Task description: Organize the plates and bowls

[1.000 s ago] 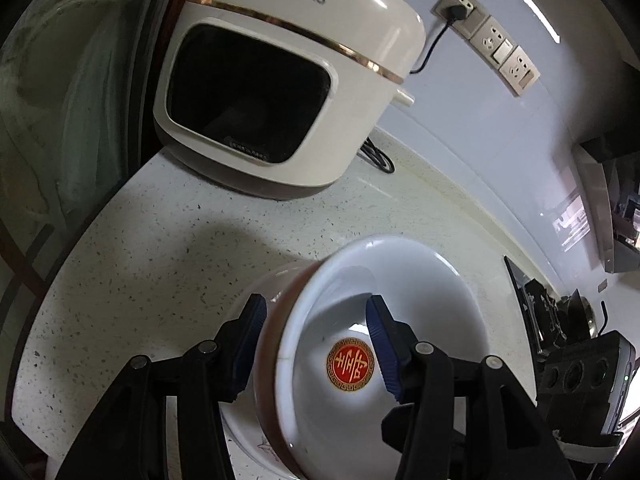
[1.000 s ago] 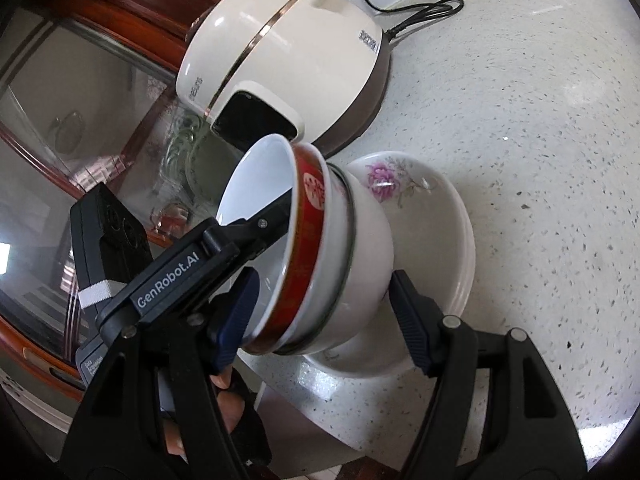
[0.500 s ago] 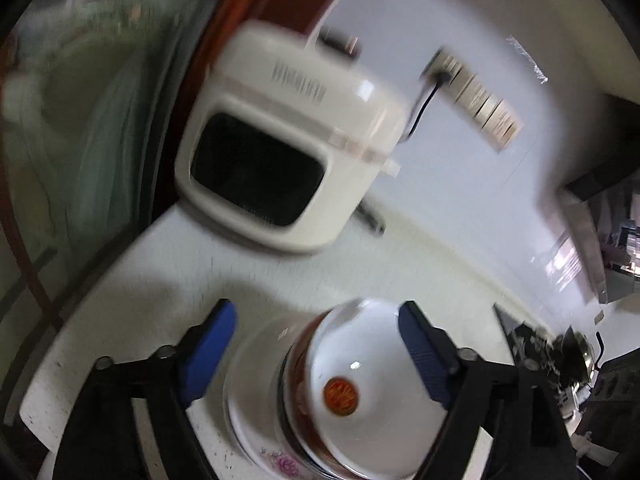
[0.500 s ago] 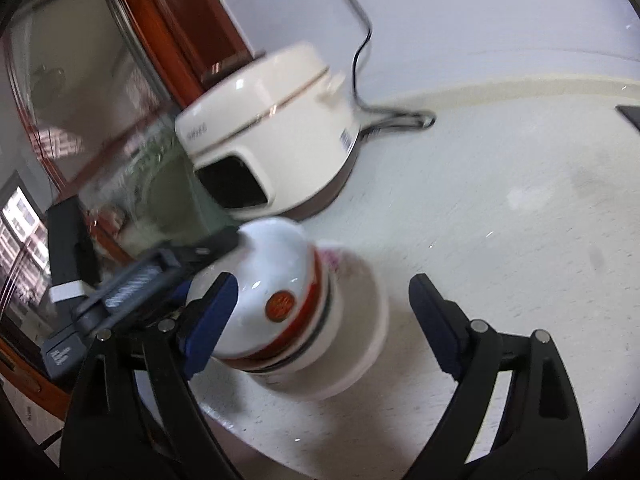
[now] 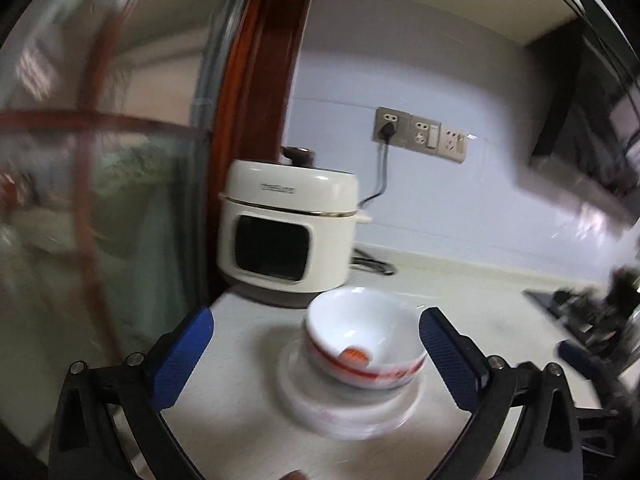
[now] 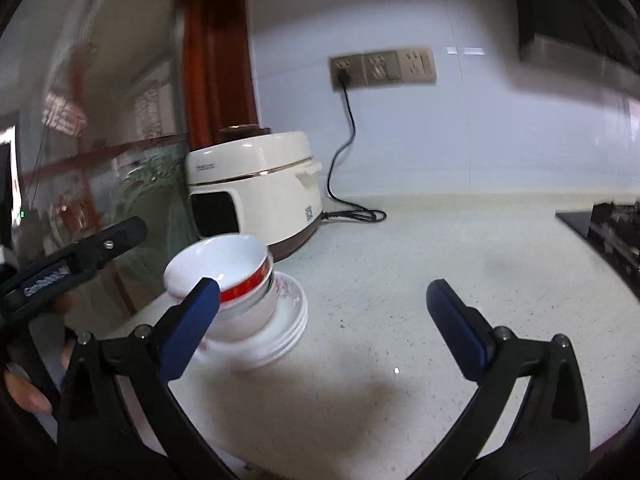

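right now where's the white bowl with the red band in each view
Left wrist: white bowl with the red band sits low and centre-right, atop the stacked white plates.
Right wrist: bowl sits left of centre.
Shared landmark: cream rice cooker just behind it.

A pale speckled stone countertop (image 6: 440, 280) fills the lower half of the right wrist frame and runs back to a white wall. Left of centre, near the counter's front left corner, a stack of white plates (image 6: 280, 336) with a pink flower pattern lies flat on it. At upper left of the counter, just behind the plates, a cream rice cooker (image 6: 256, 188) with a dark brown base stands upright. Its black power cord (image 6: 356, 214) lies coiled on the surface just right of the cooker. At the far right edge a black gas hob (image 6: 608, 232) sits in the counter.
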`<state>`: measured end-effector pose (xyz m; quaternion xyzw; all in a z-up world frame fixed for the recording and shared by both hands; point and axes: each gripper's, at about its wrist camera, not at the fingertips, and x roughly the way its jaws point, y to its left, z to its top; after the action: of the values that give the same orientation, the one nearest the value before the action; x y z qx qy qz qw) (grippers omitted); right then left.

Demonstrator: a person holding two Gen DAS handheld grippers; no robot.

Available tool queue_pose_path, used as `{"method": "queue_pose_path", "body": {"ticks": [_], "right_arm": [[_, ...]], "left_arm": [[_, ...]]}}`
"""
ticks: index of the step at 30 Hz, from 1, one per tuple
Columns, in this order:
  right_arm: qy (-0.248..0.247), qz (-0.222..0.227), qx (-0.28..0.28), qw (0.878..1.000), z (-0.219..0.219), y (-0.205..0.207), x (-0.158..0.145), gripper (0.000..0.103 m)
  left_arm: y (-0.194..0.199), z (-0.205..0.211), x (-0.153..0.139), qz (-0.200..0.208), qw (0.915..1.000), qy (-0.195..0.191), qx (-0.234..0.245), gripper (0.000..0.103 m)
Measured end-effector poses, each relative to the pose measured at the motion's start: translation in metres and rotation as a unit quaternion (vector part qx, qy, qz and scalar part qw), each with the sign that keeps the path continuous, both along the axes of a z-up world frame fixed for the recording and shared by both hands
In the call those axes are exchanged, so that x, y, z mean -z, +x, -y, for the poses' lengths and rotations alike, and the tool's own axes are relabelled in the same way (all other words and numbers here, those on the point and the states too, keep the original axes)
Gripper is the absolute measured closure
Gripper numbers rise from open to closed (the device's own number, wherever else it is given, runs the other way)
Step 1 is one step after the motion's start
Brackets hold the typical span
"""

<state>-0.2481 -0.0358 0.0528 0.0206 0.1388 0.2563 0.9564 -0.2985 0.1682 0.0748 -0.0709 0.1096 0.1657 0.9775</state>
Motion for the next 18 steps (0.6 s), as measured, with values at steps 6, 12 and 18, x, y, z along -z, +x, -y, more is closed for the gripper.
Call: {"method": "queue_pose_path", "body": {"ticks": [6, 12, 18], "right_arm": [[-0.036, -0.003, 0.012, 0.999, -0.005, -0.023, 0.028, 0.0], [-0.041, 0.035, 0.042, 0.998, -0.005, -0.031, 0.047, 0.0], [-0.028, 0.046, 0.065, 0.996, 0.0, -0.036, 0.05, 0.0]], "left_arm": [[-0.012, 0.016, 0.052, -0.047, 0.9987, 0.014, -0.013, 0.0], [-0.01, 0.015, 0.079, -0.075, 0.9971, 0.002, 0.008, 0.0], [-0.013, 0.01, 0.08, -0.059, 0.998, 0.014, -0.015, 0.0]]}}
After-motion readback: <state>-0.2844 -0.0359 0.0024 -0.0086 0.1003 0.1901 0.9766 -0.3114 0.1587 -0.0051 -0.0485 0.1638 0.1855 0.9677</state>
